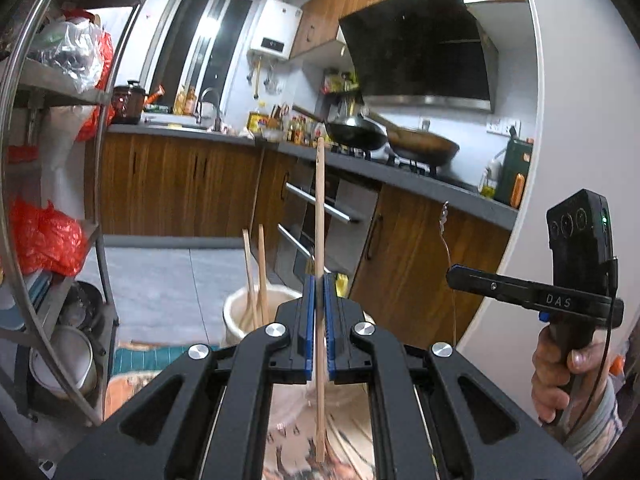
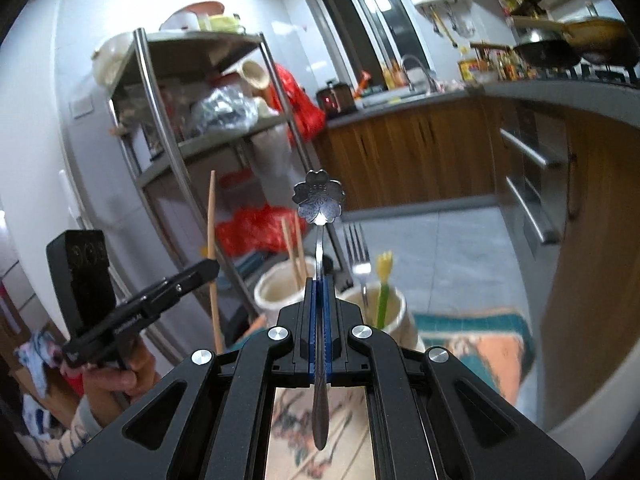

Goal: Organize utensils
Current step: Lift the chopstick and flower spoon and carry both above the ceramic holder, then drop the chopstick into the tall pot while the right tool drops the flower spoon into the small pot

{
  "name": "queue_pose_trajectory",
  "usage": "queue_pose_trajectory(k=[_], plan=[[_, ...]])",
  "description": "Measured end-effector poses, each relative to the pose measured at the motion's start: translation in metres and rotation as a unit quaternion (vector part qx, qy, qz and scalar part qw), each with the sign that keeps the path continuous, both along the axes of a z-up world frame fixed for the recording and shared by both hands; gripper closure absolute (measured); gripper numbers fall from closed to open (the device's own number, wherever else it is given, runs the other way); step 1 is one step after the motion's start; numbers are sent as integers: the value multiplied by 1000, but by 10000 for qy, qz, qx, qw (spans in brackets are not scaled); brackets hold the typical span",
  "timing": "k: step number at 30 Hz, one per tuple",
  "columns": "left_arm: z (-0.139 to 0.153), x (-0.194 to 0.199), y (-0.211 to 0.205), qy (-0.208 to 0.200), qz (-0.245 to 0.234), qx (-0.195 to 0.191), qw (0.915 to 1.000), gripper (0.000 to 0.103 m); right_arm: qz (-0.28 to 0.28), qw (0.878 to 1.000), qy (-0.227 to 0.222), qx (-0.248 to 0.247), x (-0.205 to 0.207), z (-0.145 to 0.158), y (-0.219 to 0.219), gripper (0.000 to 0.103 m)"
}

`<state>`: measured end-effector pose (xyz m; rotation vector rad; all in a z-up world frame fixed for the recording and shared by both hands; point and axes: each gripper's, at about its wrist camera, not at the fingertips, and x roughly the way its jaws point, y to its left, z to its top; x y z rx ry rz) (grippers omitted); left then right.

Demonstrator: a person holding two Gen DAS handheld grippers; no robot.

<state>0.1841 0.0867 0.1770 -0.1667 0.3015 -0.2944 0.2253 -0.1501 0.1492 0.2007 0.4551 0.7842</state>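
Observation:
My left gripper (image 1: 319, 280) is shut on a single wooden chopstick (image 1: 319, 208), held upright above the table. A white cup (image 1: 240, 312) ahead and to its left holds two more chopsticks (image 1: 256, 272). My right gripper (image 2: 319, 280) is shut on a metal spoon with a flower-shaped end (image 2: 319, 198), held upright. Beyond it stand the white cup with chopsticks (image 2: 272, 292) and a second white cup (image 2: 394, 308) holding a metal fork (image 2: 358, 252) and a yellow-green plastic fork (image 2: 384, 280). The right gripper shows at the right of the left wrist view (image 1: 450, 272), the left gripper in the right wrist view (image 2: 214, 266).
A patterned mat (image 2: 480, 344) covers the table under the cups. A steel shelf rack (image 1: 52, 184) with bags and bowls stands at the left. Wooden kitchen cabinets (image 1: 180, 184) and a counter with woks (image 1: 420, 144) run behind.

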Motion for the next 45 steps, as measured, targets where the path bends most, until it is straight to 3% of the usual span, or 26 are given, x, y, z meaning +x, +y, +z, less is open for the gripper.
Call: queue_pose_trajectory(k=[14, 27, 34, 45], plan=[[6, 42, 13, -220, 420, -365, 9982, 99, -103, 9994, -210, 273, 35, 8, 13, 99], [0, 55, 4, -333, 539, -264, 9976, 99, -328, 9985, -242, 377, 46, 6, 16, 99], [6, 60, 12, -645, 622, -606, 9941, 99, -478, 9978, -365, 291, 47, 3, 28, 99], [-8, 81, 7, -794, 897, -319, 9923, 99, -734, 9966, -383, 10, 61, -14, 42, 99]])
